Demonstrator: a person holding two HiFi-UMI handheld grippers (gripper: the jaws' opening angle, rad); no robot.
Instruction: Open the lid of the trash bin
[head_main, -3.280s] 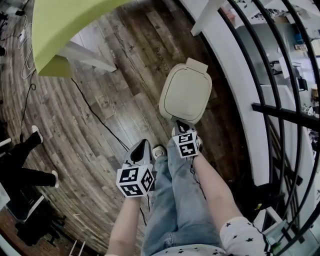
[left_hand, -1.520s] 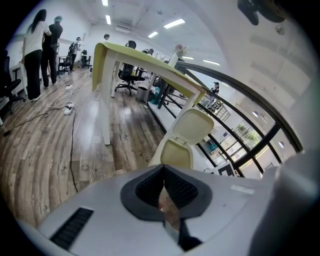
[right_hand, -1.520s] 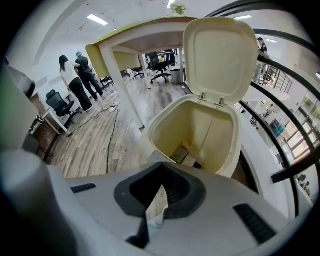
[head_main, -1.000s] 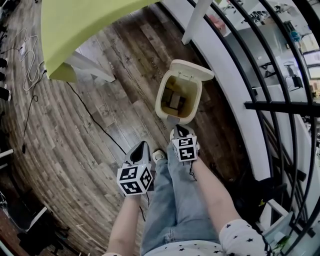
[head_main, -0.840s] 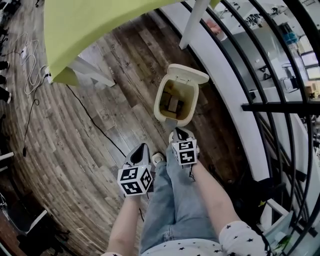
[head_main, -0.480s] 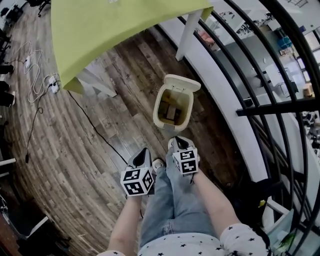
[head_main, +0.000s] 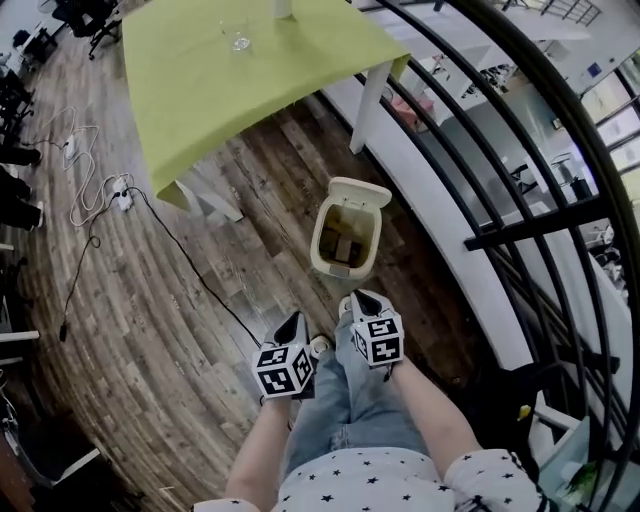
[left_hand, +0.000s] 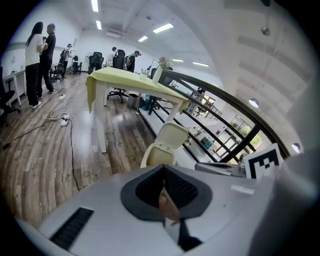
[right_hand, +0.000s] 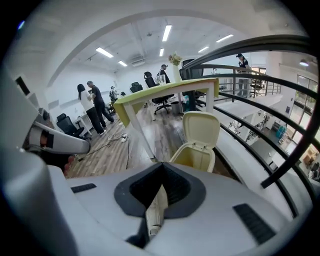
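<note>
The cream trash bin (head_main: 346, 243) stands on the wooden floor with its lid (head_main: 361, 191) tipped up and back, and cardboard-coloured pieces show inside. Both grippers hang near the person's legs, short of the bin and not touching it. My left gripper (head_main: 293, 321) is shut with nothing in it. My right gripper (head_main: 361, 299) is also shut and empty, a little nearer the bin. The left gripper view shows the bin (left_hand: 159, 156) and raised lid (left_hand: 171, 136) beyond the left gripper (left_hand: 164, 168). In the right gripper view the open bin (right_hand: 195, 156) lies ahead of the right gripper (right_hand: 161, 165).
A green-topped table (head_main: 230, 80) with white legs stands beyond the bin, a glass (head_main: 238, 40) on it. Black railing bars (head_main: 520, 220) and a white ledge (head_main: 440, 210) run along the right. Cables (head_main: 100, 200) trail on the floor at left. People (right_hand: 92, 107) stand far off.
The bin lid, shut 3.3 s ago with my right gripper at the bin's front, now stands open. Both grippers have drawn back from the bin, and the head view has lifted.
</note>
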